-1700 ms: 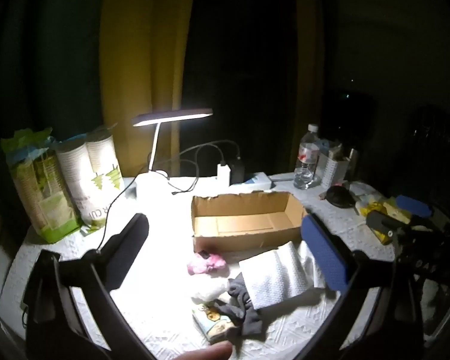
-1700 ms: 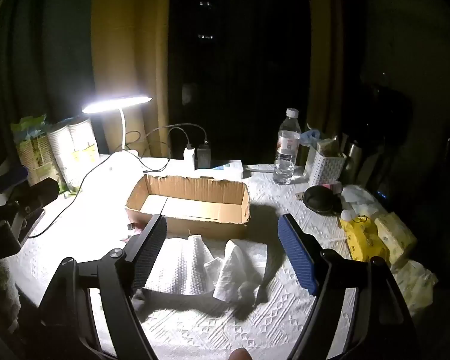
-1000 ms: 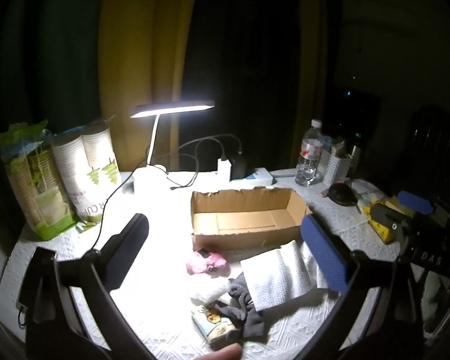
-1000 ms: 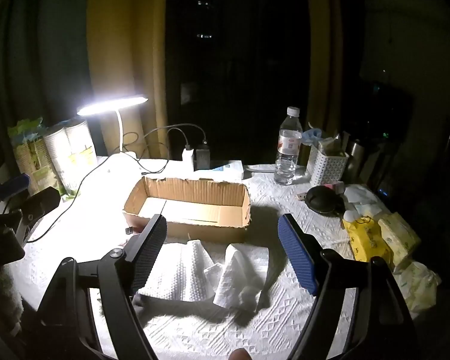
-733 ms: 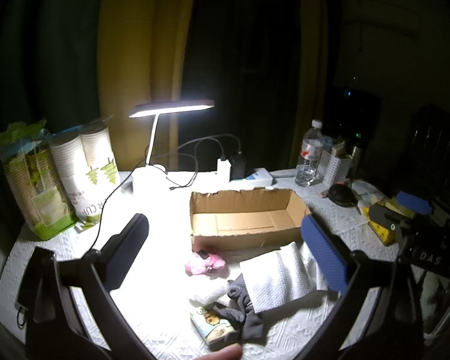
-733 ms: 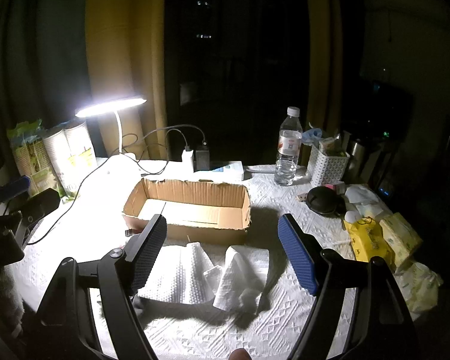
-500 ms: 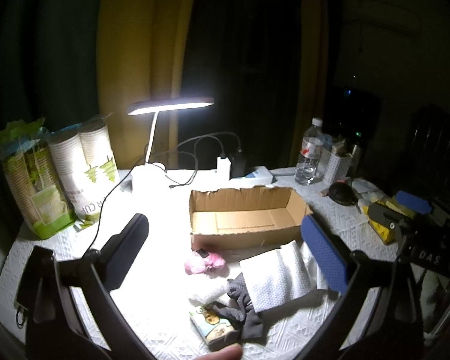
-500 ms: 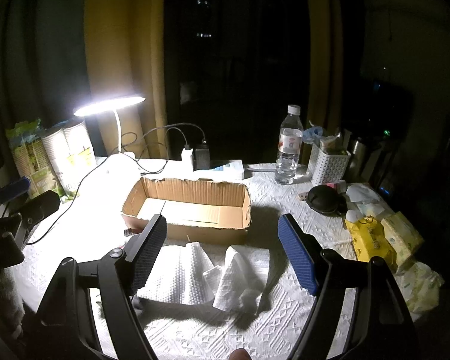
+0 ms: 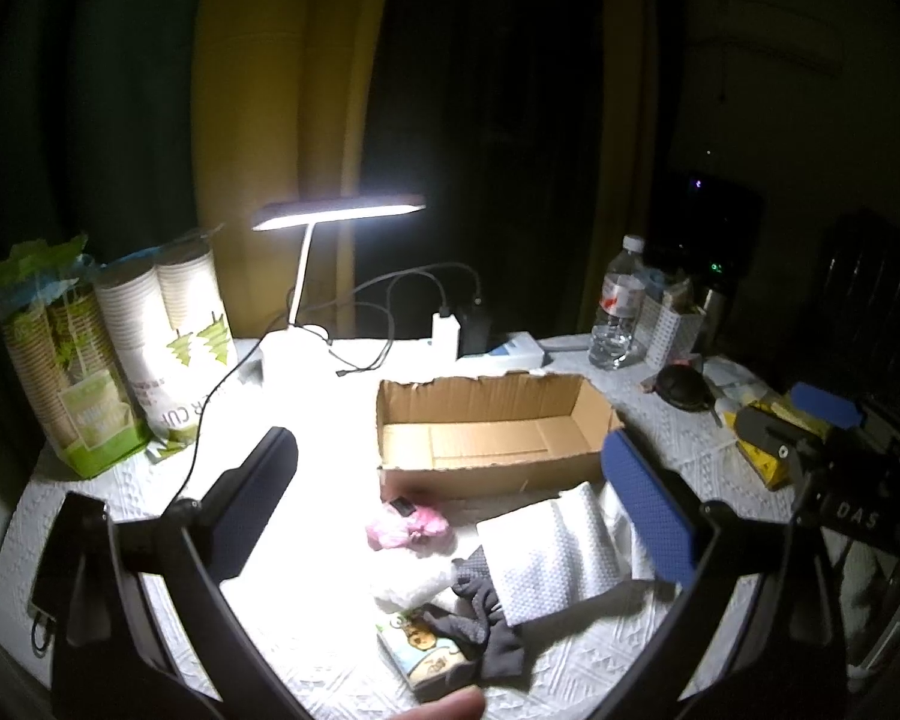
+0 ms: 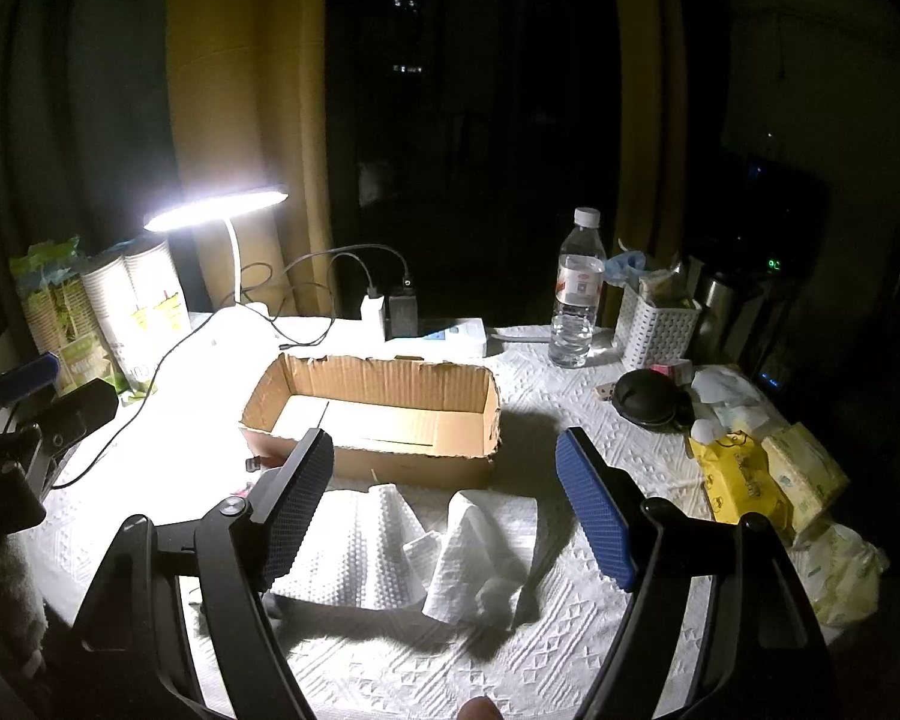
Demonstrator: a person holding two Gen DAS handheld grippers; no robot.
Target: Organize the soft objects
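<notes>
An empty open cardboard box (image 9: 486,444) (image 10: 384,420) sits mid-table. In front of it lie white paper towels (image 9: 555,552) (image 10: 414,546), a pink soft bundle (image 9: 408,531), a dark grey sock (image 9: 486,618), a white soft wad (image 9: 414,585) and a small printed tissue pack (image 9: 429,654). My left gripper (image 9: 450,516) is open and empty, held above these items. My right gripper (image 10: 444,510) is open and empty above the towels. The right gripper also shows at the right of the left wrist view (image 9: 822,438); the left gripper shows at the left of the right wrist view (image 10: 42,402).
A lit desk lamp (image 9: 336,216) with cables stands behind the box. Paper cup packs (image 9: 120,348) stand at left. A water bottle (image 10: 576,294), white basket (image 10: 654,324), black round object (image 10: 651,399) and yellow tissue packs (image 10: 768,480) are at right.
Both grippers have drifted slightly, so the views shifted a little. Nothing on the table has moved, and both grippers stay open.
</notes>
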